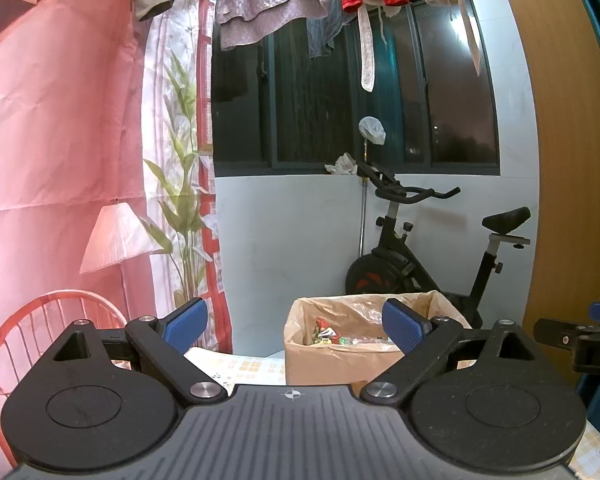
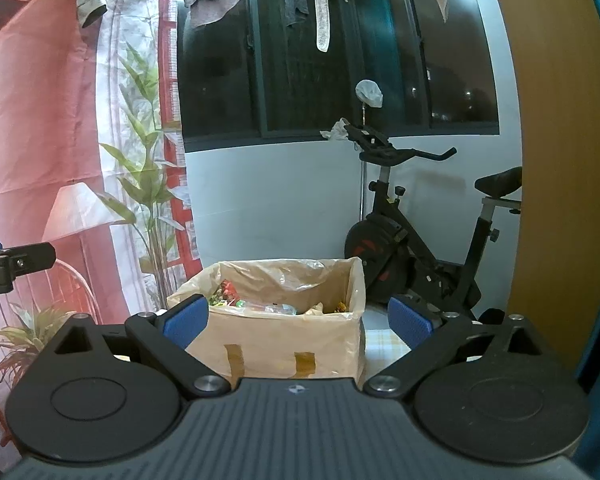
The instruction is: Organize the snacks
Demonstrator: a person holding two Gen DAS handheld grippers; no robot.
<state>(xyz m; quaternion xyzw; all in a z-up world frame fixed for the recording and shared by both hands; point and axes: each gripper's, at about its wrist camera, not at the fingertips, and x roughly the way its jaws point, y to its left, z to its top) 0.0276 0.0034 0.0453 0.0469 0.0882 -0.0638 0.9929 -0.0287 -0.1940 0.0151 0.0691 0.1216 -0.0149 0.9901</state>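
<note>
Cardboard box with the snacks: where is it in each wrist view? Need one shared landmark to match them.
Left wrist: cardboard box sits lower centre-right, partly behind the right finger of the open left gripper.
Right wrist: cardboard box sits lower centre, between the fingers of the open right gripper.
Shared landmark: the exercise bike, behind the box to its right.

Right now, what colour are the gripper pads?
Blue pads on black arms; clearest in the right wrist view.

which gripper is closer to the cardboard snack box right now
Right, as far as these views show. The right gripper points straight at the cardboard box, which fills the gap between its fingers. The left gripper sits off to the box's left.
</note>
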